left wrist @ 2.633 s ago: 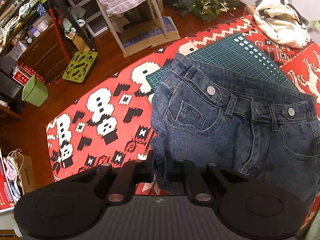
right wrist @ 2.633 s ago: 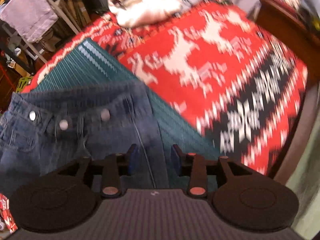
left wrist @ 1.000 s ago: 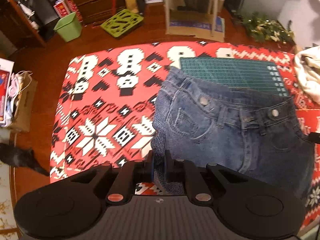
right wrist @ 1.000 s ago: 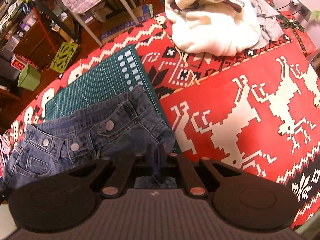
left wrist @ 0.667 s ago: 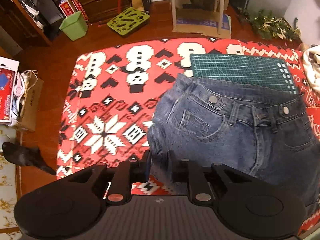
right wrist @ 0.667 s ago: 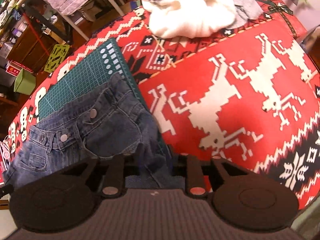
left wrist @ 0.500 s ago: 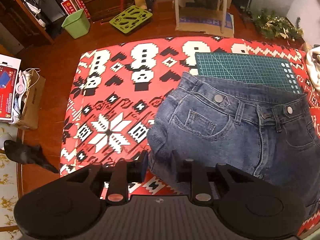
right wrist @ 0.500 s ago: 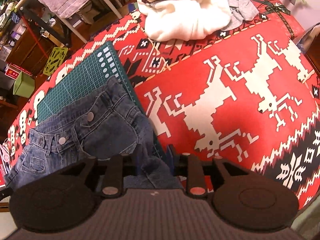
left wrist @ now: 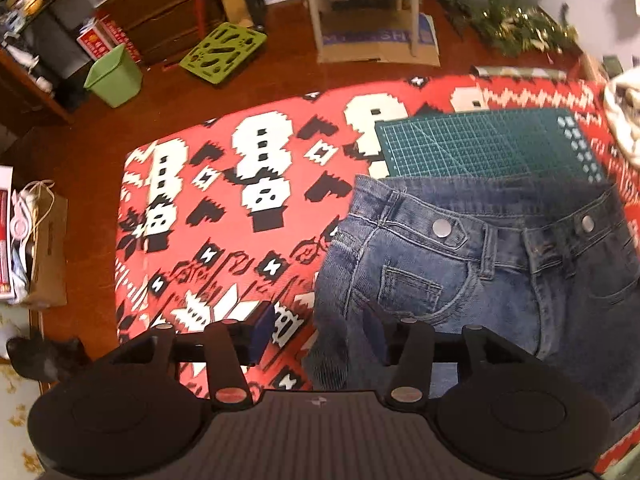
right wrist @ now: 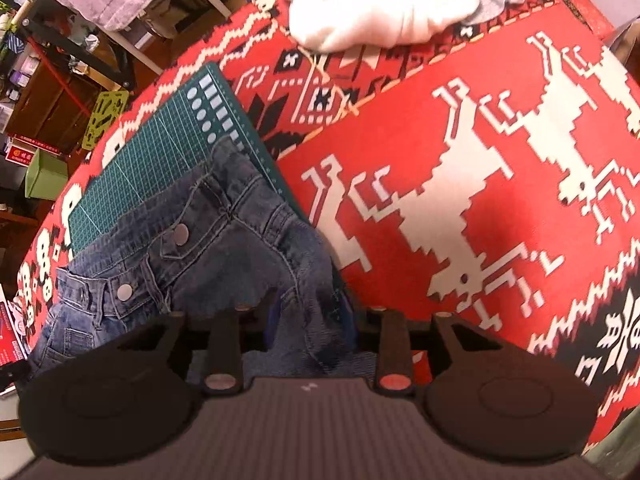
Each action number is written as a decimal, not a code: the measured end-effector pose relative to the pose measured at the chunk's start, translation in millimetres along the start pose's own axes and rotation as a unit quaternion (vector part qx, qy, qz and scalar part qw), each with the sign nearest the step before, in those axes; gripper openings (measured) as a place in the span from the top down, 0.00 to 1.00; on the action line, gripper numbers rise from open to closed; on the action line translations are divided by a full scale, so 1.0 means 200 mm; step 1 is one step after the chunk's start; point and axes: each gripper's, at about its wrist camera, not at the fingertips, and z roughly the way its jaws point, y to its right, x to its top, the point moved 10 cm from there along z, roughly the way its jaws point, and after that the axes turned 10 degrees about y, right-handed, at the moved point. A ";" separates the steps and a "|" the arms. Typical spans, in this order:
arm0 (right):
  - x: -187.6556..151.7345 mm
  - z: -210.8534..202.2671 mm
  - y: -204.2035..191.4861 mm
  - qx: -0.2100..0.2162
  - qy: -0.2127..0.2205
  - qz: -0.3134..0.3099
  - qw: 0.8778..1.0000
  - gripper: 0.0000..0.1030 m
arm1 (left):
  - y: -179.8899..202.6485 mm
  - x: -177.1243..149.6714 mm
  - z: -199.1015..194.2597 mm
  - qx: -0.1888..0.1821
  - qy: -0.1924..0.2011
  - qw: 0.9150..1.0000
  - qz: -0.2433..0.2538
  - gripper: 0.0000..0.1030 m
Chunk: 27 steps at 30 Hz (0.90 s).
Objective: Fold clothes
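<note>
Blue denim jeans (left wrist: pixel 480 280), coarse twill with pale topstitching and round metal buttons, lie front side up on the table (left wrist: pixel 192 240), which wears a red knitted-pattern cloth with blocky white and black figures. The waistband overlaps the near edge of a dark green gridded cutting mat (left wrist: pixel 480 148). The left gripper (left wrist: pixel 318 330) hangs over the jeans' left edge, its jaws spread wide with the folded side seam between them. The right gripper (right wrist: pixel 310 322) is over the opposite edge, jaws likewise wide, a bunched ridge of denim between them. A rumpled white garment (right wrist: pixel 380 4) sits at the table's far edge
</note>
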 end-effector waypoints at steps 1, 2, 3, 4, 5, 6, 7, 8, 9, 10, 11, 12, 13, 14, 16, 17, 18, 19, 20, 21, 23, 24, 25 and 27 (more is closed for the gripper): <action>-0.01 0.01 -0.01 -0.001 -0.003 -0.003 1.000 0.66 | 0.00 -0.01 0.02 -0.001 -0.002 1.000 0.002 0.55; -0.01 0.02 -0.01 -0.003 -0.006 -0.006 1.000 0.69 | 0.00 -0.01 0.04 -0.003 -0.004 1.000 0.003 0.58; -0.01 0.03 -0.02 -0.005 -0.008 -0.013 1.000 0.75 | 0.00 -0.01 0.06 -0.005 -0.007 1.000 0.000 0.65; -0.02 0.03 -0.03 -0.008 -0.011 -0.019 1.000 0.83 | 0.00 -0.02 0.07 -0.008 -0.010 1.000 -0.005 0.69; -0.02 0.03 -0.04 -0.010 -0.011 -0.027 1.000 0.85 | 0.00 -0.03 0.09 -0.013 -0.016 1.000 -0.012 0.80; -0.01 0.03 -0.05 -0.011 -0.011 -0.034 0.999 0.86 | 0.00 -0.04 0.10 -0.018 -0.021 0.999 -0.018 0.85; -0.01 0.03 -0.06 -0.012 -0.010 -0.042 0.999 0.88 | 0.00 -0.05 0.10 -0.020 -0.023 0.999 -0.021 0.86; -0.01 0.02 -0.08 -0.012 -0.008 -0.046 0.999 0.88 | 0.00 -0.06 0.10 -0.022 -0.021 0.999 -0.022 0.90; 0.00 0.02 -0.09 -0.012 -0.004 -0.051 0.999 0.89 | 0.00 -0.07 0.10 -0.025 -0.019 0.999 -0.023 0.91; 0.02 0.01 -0.10 -0.012 0.002 -0.055 0.998 0.90 | 0.00 -0.07 0.09 -0.027 -0.016 0.999 -0.025 0.91; 0.04 0.01 -0.11 -0.011 0.008 -0.058 0.998 0.90 | 0.00 -0.07 0.08 -0.029 -0.013 0.999 -0.027 0.92; 0.07 0.00 -0.12 -0.012 0.015 -0.060 0.998 0.90 | 0.00 -0.07 0.07 -0.031 -0.012 0.999 -0.031 0.92; 0.10 0.00 -0.13 -0.012 0.023 -0.062 0.998 0.90 | 0.00 -0.07 0.06 -0.034 -0.011 0.999 -0.036 0.93; 0.14 -0.01 -0.14 -0.011 0.029 -0.061 0.998 0.91 | 0.00 -0.06 0.04 -0.037 -0.011 0.998 -0.044 0.93; 0.22 -0.01 -0.15 -0.011 0.041 -0.061 0.997 0.91 | 0.00 -0.06 0.02 -0.046 -0.011 0.997 -0.065 0.93; 0.26 -0.01 -0.15 -0.012 0.047 -0.067 0.997 0.91 | 0.00 -0.06 0.00 -0.050 -0.012 0.996 -0.072 0.94; 0.30 0.00 -0.15 -0.014 0.052 -0.074 0.996 0.91 | 0.01 -0.06 0.00 -0.052 -0.012 0.996 -0.076 0.94; 0.33 0.00 -0.16 -0.016 0.057 -0.082 0.995 0.91 | 0.02 -0.06 -0.01 -0.052 -0.010 0.996 -0.076 0.94; 0.36 0.01 -0.16 -0.019 0.061 -0.089 0.994 0.91 | 0.03 -0.06 0.00 -0.051 -0.009 0.996 -0.076 0.94; 0.39 0.02 -0.17 -0.022 0.064 -0.098 0.993 0.91 | 0.04 -0.06 0.00 -0.051 -0.008 0.996 -0.076 0.94; 0.42 0.04 -0.18 -0.028 0.068 -0.116 0.991 0.91 | 0.04 -0.05 0.02 -0.048 -0.009 0.996 -0.081 0.94; 0.42 0.05 -0.19 -0.031 0.067 -0.120 0.990 0.91 | 0.04 -0.05 0.03 -0.046 -0.009 0.995 -0.083 0.94; 0.42 0.06 -0.19 -0.033 0.067 -0.124 0.989 0.91 | 0.04 -0.05 0.04 -0.043 -0.008 0.995 -0.086 0.94; 0.42 0.04 -0.19 -0.033 0.070 -0.124 0.989 0.91 | 0.03 -0.04 0.05 -0.039 -0.007 0.995 -0.089 0.95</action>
